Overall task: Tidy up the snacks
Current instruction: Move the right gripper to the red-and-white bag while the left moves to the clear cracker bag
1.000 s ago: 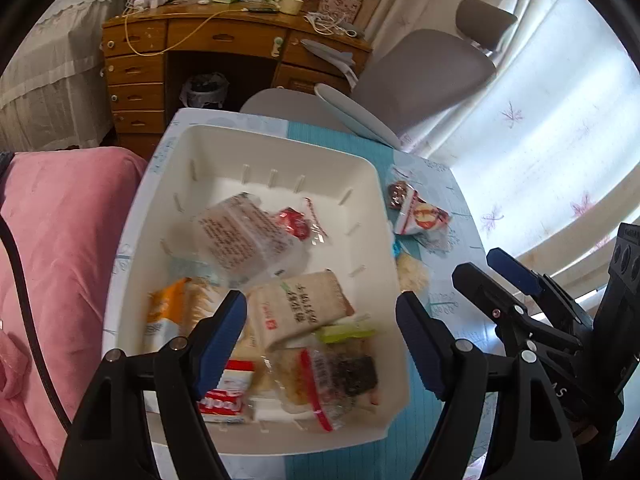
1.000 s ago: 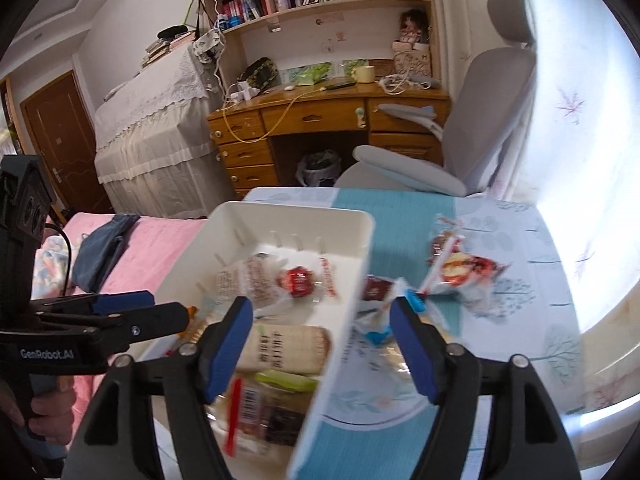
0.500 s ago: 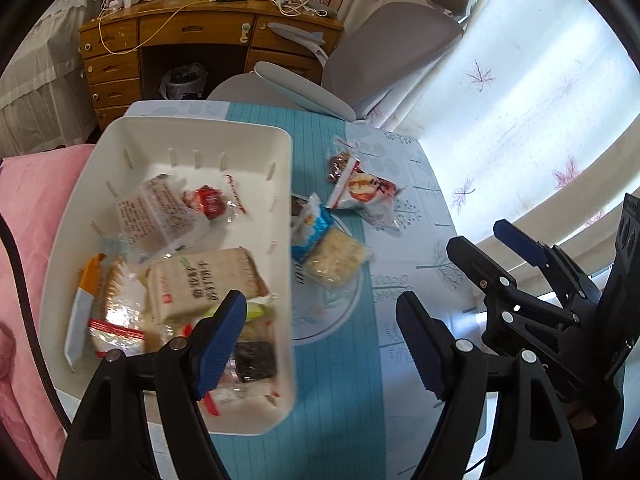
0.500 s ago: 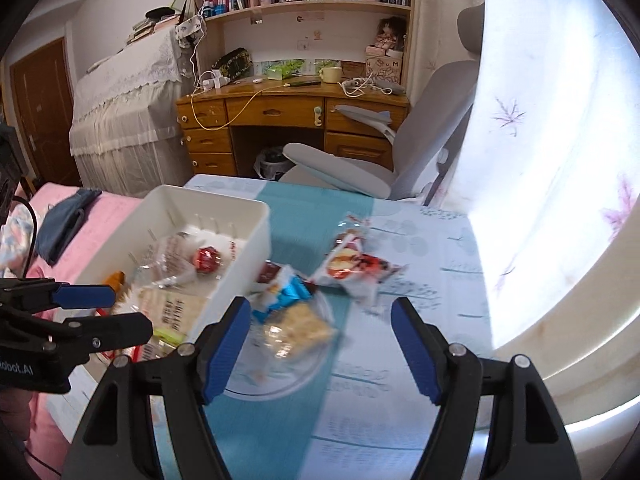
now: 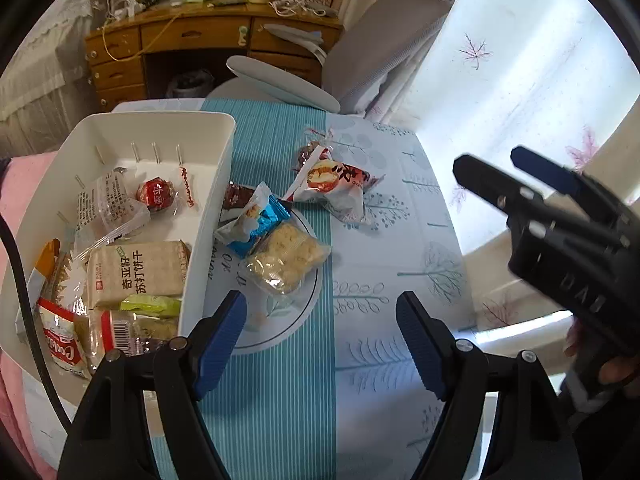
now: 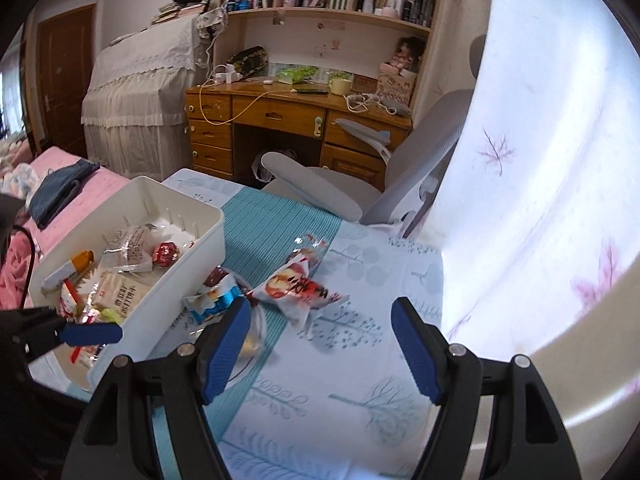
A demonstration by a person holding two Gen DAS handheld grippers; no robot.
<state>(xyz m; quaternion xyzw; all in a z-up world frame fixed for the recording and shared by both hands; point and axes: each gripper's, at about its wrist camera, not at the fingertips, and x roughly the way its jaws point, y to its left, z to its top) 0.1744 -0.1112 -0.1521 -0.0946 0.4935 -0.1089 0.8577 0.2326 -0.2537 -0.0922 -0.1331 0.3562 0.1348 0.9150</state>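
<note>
A white bin [image 5: 212, 184] [image 6: 208, 240] on the table's left holds several wrapped snacks, among them a beige cracker pack [image 5: 138, 272]. Loose on the tablecloth to its right lie a clear pack of pale biscuits [image 5: 286, 258], a blue-and-white packet [image 5: 256, 222] [image 6: 212, 300], a small dark brown packet [image 5: 236, 196] and a red-and-white packet [image 5: 332, 180] [image 6: 300, 284]. My left gripper [image 5: 322, 340] hovers open above the cloth, near the biscuits, with nothing between its fingers. My right gripper [image 6: 320, 344] [image 5: 520, 176] is open and empty too, off to the right of the loose snacks.
A round printed mat [image 5: 280, 320] lies under the biscuits. A grey office chair [image 6: 400, 184] stands at the table's far edge, a wooden desk [image 6: 288, 116] behind it. Pink bedding [image 6: 60, 184] borders the left side and a pale curtain [image 6: 540, 200] the right.
Both grippers have moved rightward, from over the bin to over the loose snacks on the cloth. Their jaws stay as wide as before. The snacks have not shifted.
</note>
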